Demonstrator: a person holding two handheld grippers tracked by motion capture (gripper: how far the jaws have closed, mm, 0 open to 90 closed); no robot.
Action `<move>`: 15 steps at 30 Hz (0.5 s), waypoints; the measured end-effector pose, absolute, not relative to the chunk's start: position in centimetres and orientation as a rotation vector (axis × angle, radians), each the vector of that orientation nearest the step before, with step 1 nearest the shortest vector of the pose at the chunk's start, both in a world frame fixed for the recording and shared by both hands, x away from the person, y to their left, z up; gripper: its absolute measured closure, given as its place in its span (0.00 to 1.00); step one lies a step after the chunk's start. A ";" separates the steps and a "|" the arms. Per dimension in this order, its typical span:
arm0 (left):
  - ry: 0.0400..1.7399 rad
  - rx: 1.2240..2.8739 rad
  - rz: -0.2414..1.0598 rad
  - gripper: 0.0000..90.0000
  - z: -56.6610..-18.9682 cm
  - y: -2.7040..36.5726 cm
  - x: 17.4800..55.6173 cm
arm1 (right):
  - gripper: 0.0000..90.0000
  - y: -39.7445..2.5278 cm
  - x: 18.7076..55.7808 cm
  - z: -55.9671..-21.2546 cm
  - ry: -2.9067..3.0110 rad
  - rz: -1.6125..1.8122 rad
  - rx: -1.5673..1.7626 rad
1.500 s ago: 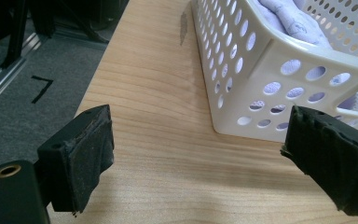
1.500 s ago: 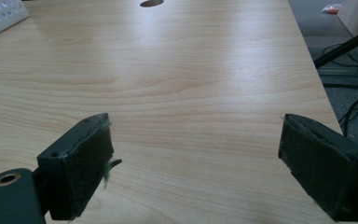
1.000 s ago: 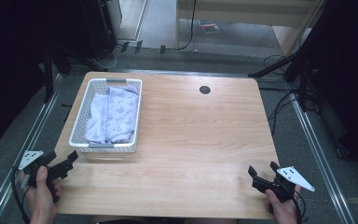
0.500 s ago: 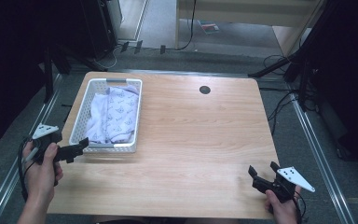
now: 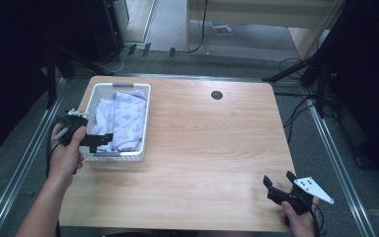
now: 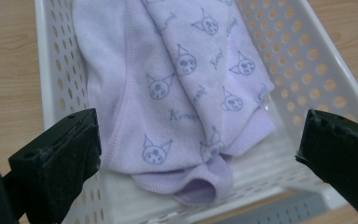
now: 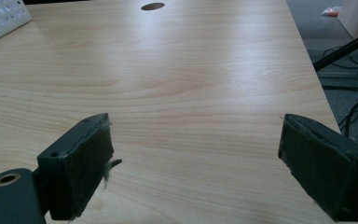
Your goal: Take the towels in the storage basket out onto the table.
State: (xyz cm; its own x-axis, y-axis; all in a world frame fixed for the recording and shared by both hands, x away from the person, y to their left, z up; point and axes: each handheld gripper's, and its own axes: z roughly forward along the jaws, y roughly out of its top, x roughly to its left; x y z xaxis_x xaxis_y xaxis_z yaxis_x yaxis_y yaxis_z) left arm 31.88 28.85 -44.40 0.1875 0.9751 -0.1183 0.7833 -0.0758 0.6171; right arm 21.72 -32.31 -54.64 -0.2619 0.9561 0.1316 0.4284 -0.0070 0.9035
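Note:
A white perforated basket [image 5: 144, 123] stands on the left half of the wooden table [image 5: 207, 143]. Inside lies a lilac cloth [image 5: 123, 114] printed with small cat faces. My left gripper [image 5: 100, 141] hovers open over the basket's near left corner. In the left gripper view its jaws stand wide apart on either side of the cloth [image 6: 182, 74], above its folded end, with the basket wall [image 6: 307, 60] behind; the left gripper [image 6: 199, 140] holds nothing. My right gripper [image 5: 278, 180] rests open at the table's near right corner, and in its own view the right gripper [image 7: 196, 140] faces bare wood.
A dark cable hole [image 5: 216, 95] sits in the table's far middle, also seen as the hole [image 7: 152, 6] ahead of the right jaws. A basket corner [image 7: 2, 16] shows at the far left there. Cables [image 5: 296, 113] and stands crowd the floor beyond the right edge.
The left hand has carried its gripper from the table's near left corner forward and up over the basket's near end, jaws still apart. The right gripper has stayed in place.

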 end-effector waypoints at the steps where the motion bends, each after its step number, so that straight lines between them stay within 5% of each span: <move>1: 1.654 1.911 0.446 0.00 -44.5 28.7 32.5 | 0.11 -32.3 21.7 -54.6 1.725 1.242 1.439; 15: 1.773 1.945 0.425 0.00 -46.7 27.3 38.8 | 0.11 -32.3 21.7 -54.6 1.725 1.244 1.431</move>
